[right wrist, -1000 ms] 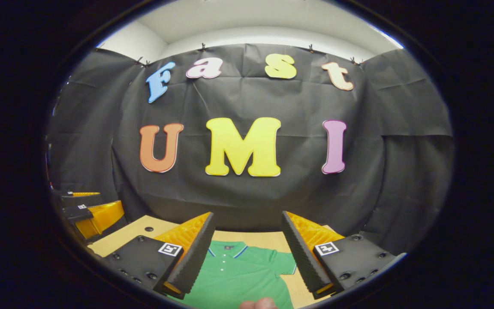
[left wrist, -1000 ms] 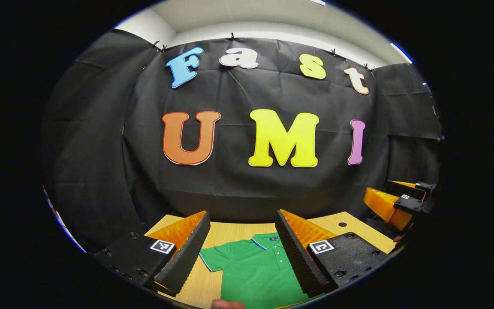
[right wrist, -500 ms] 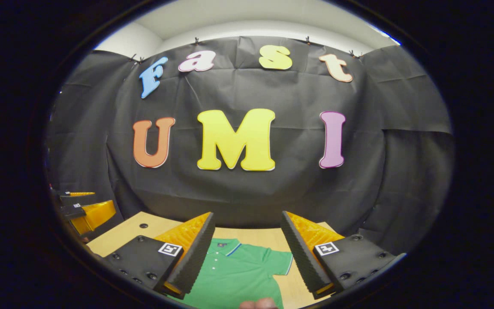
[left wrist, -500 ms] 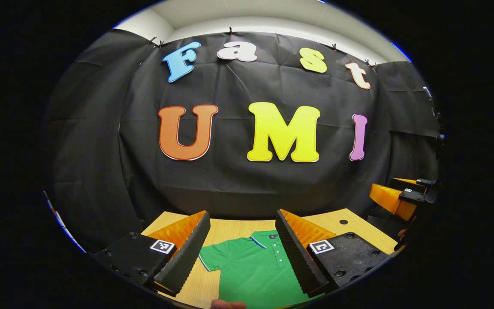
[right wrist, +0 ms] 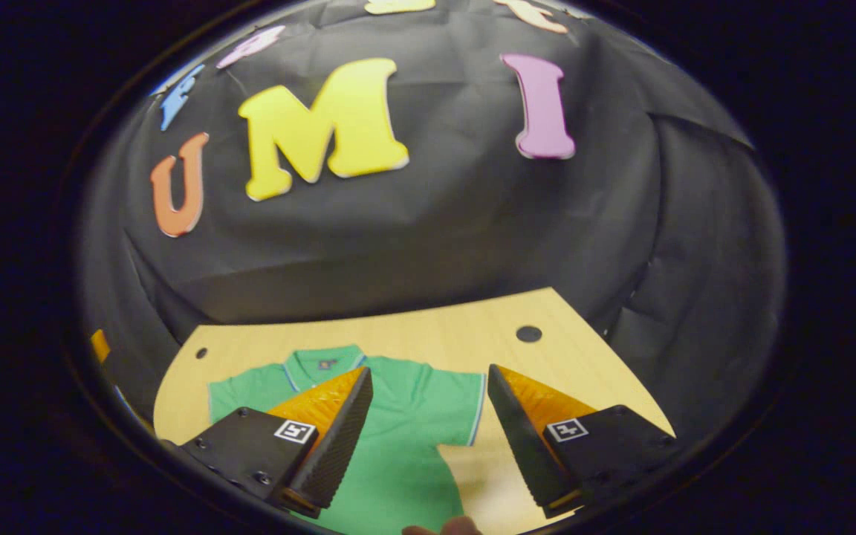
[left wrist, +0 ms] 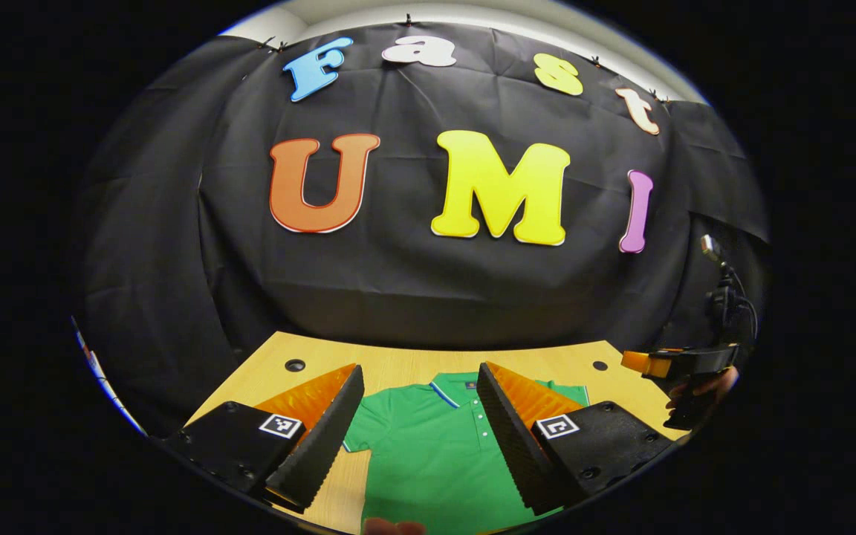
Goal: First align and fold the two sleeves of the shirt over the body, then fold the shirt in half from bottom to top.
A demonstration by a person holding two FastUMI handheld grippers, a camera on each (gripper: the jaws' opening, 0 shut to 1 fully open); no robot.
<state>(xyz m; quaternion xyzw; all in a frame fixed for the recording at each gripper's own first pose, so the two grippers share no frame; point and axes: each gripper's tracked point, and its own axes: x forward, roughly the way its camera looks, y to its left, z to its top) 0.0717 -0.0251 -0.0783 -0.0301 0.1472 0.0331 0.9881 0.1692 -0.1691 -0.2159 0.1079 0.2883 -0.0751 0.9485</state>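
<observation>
In the left gripper view the left tool (left wrist: 417, 412) stands with its fingers apart at the lower middle of the frame, holding nothing. Between them lies the green shirt (left wrist: 428, 453), flat on the worktop (left wrist: 398, 368); its right side is hidden behind one finger. In the right gripper view the right tool (right wrist: 428, 416) is also apart and empty over the shirt (right wrist: 398, 438), near one sleeve (right wrist: 458, 405). Farther off, the worktop (right wrist: 472, 327) has a dark round hole (right wrist: 528, 334). At the right edge of the left gripper view the right tool (left wrist: 677, 362) is cut off.
</observation>
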